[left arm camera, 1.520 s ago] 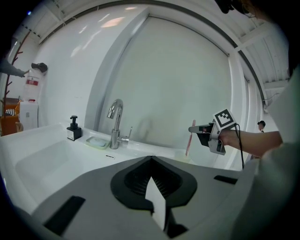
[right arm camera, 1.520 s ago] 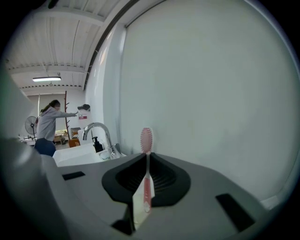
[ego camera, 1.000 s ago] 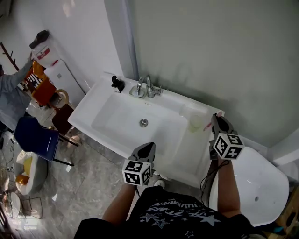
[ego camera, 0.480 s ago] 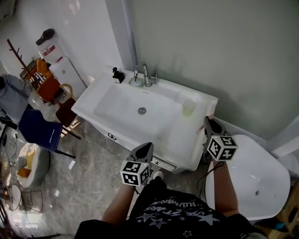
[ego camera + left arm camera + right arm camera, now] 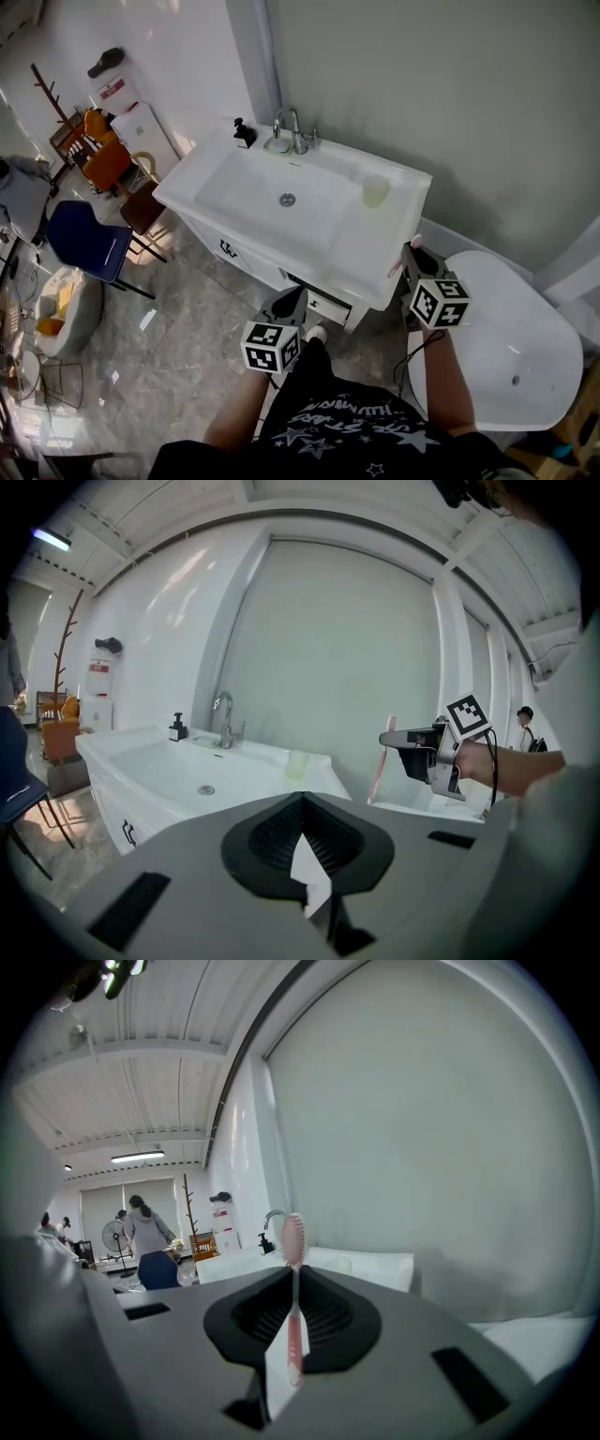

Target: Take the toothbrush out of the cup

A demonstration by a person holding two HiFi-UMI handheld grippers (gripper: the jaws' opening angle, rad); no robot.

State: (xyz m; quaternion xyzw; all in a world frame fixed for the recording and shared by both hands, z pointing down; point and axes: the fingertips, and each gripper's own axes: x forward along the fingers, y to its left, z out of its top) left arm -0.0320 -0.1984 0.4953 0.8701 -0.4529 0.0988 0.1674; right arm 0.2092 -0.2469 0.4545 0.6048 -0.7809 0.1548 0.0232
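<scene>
A pale translucent cup (image 5: 375, 190) stands on the right of the white vanity top (image 5: 398, 230); it also shows in the left gripper view as the cup (image 5: 297, 764). My right gripper (image 5: 412, 254) hangs off the vanity's front right corner, away from the cup, shut on a pink toothbrush (image 5: 293, 1241) that stands upright between its jaws. From the left gripper view the toothbrush (image 5: 378, 761) sticks out of the right gripper (image 5: 392, 738). My left gripper (image 5: 293, 302) is below the vanity's front edge, over the floor; its jaws (image 5: 302, 799) meet with nothing between them.
A faucet (image 5: 291, 131) and a black soap dispenser (image 5: 244, 133) stand at the back of the basin. A white tub-like fixture (image 5: 506, 347) sits at the right. A blue chair (image 5: 89, 246) and other furniture stand at the left. A person (image 5: 145, 1232) stands far off.
Both grippers have drawn back from the vanity toward the person, and the sink and cup now lie farther away. The right gripper still holds the toothbrush.
</scene>
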